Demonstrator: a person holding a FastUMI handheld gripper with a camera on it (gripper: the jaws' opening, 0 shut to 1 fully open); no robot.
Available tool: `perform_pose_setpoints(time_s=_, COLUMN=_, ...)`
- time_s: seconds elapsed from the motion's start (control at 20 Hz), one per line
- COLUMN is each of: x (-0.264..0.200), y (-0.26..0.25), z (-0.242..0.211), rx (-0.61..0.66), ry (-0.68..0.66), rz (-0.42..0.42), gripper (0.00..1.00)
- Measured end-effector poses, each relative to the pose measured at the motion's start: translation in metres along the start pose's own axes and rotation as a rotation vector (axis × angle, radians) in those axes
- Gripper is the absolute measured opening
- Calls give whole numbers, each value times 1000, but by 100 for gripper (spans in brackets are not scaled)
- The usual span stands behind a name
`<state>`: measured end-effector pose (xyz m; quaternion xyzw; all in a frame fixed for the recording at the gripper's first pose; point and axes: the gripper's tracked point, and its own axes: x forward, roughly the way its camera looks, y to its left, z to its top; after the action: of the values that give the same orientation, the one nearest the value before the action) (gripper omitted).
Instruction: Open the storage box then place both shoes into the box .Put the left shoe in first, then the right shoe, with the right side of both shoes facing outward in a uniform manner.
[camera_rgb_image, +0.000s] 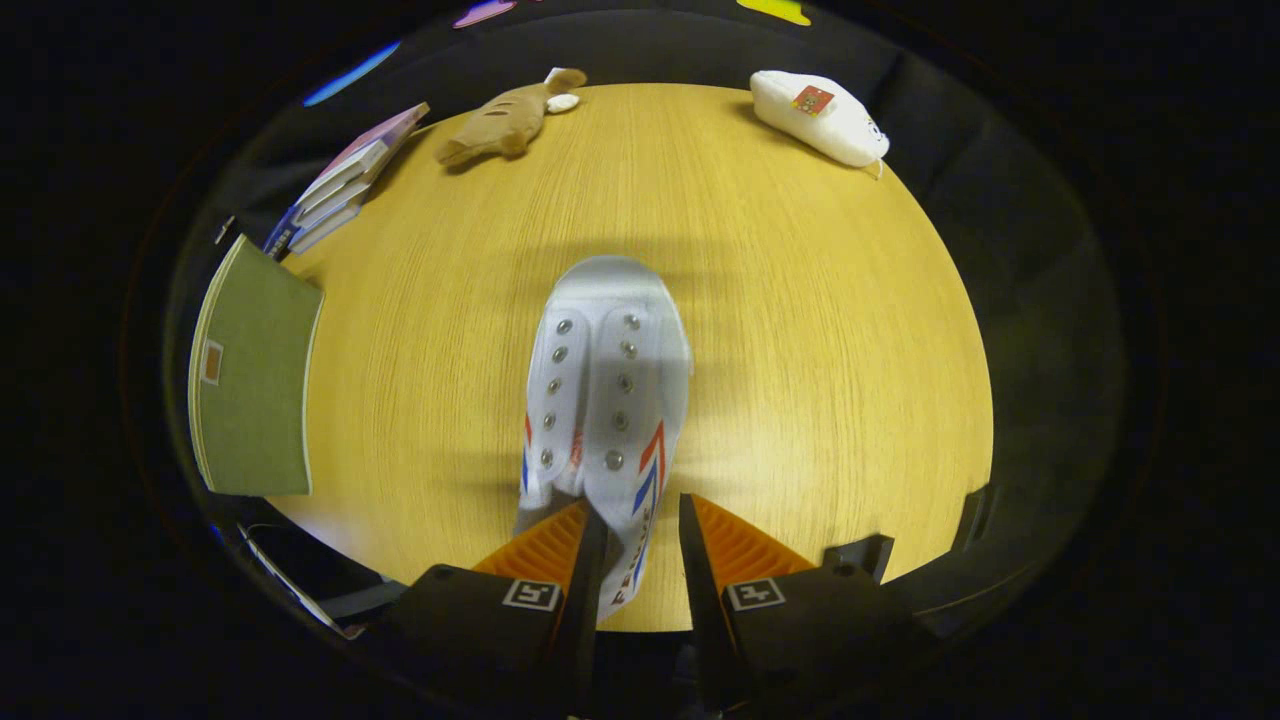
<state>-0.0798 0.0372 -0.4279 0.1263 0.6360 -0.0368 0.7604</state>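
Note:
A white shoe (610, 370) with metal eyelets and red and blue chevrons on its side points away from me, toe forward, over the wooden table (820, 380). My gripper (640, 520) is shut on the shoe's right side wall near the heel, one finger inside the opening and one outside. A shadow lies on the table around the toe, so the shoe seems lifted. The olive green storage box (250, 370), with a small label on it, stands to the left of the shoe at the table's edge; I cannot tell if it is open.
A stack of books (345, 180) lies beyond the green box. At the table's far edge sit a brown plush toy (505, 120) and, to its right, a white plush toy (820, 115).

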Motion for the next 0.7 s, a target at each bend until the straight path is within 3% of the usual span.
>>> perform_pose_setpoints(time_s=0.2, x=16, y=-3, z=-9, rx=-68, ry=61, rz=-17, gripper=46)
perform_pose_setpoints(time_s=0.3, x=21, y=-8, z=-13, rx=-84, ry=82, rz=-51, gripper=25)
perform_pose_setpoints(time_s=0.4, x=22, y=-9, z=-11, rx=-97, ry=76, rz=-31, gripper=7)
perform_pose_setpoints(time_s=0.5, x=18, y=-4, z=-9, rx=-92, ry=62, rz=27, gripper=5)
perform_pose_setpoints(time_s=0.7, x=5, y=-1, z=-1, rx=38, ry=44, rz=103, gripper=5)
